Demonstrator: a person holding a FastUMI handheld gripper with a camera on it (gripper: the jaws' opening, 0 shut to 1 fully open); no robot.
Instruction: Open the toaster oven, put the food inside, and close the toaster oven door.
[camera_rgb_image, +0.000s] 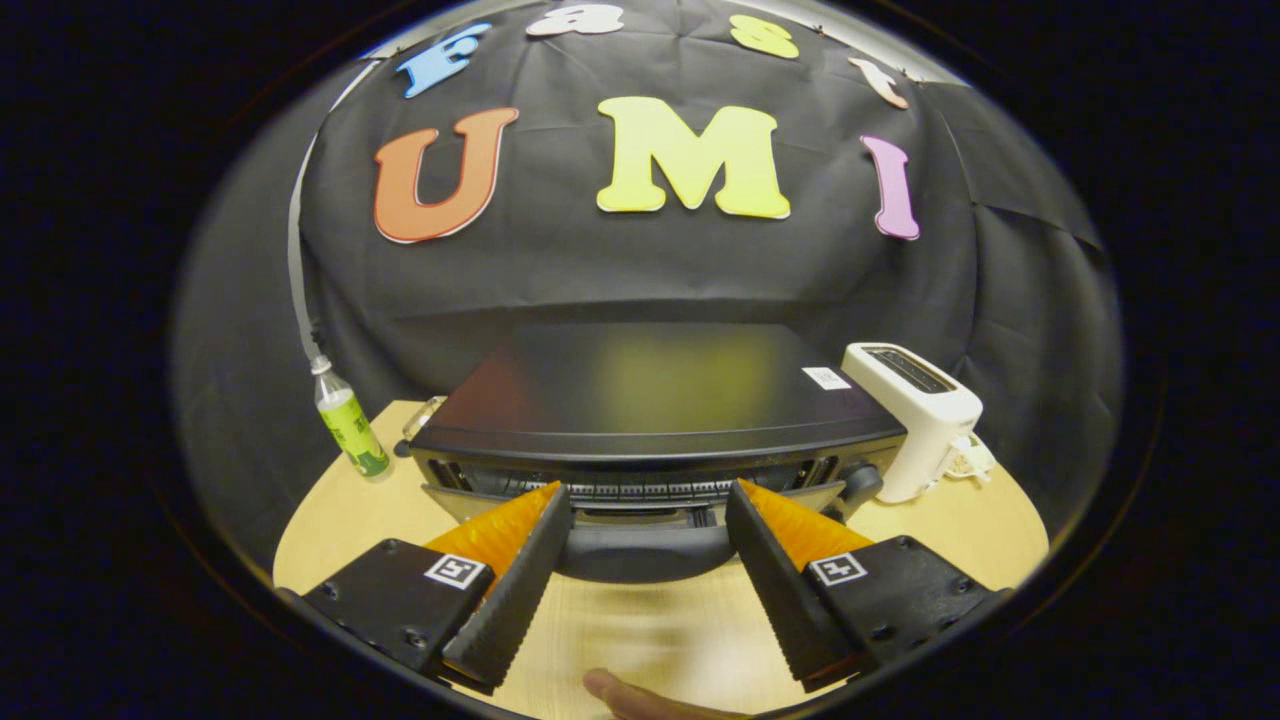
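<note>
A black toaster oven (650, 390) stands on the round wooden table (650, 630), and I look down on its flat top. Its door (455, 500) hangs tilted outward a little, so a strip of the wire rack (640, 491) shows behind the upper edge. The door's dark curved handle (645, 555) lies between the fingers of my gripper (648, 495). The fingers stand wide apart, one on each side of the handle, and I cannot tell whether they touch it. Nothing else is between them.
A small bottle with a green label (350, 425) stands left of the oven. A white slot toaster (915, 415) with a cord sits close to the oven's right side. A person's fingertip (625, 695) rests on the table near me.
</note>
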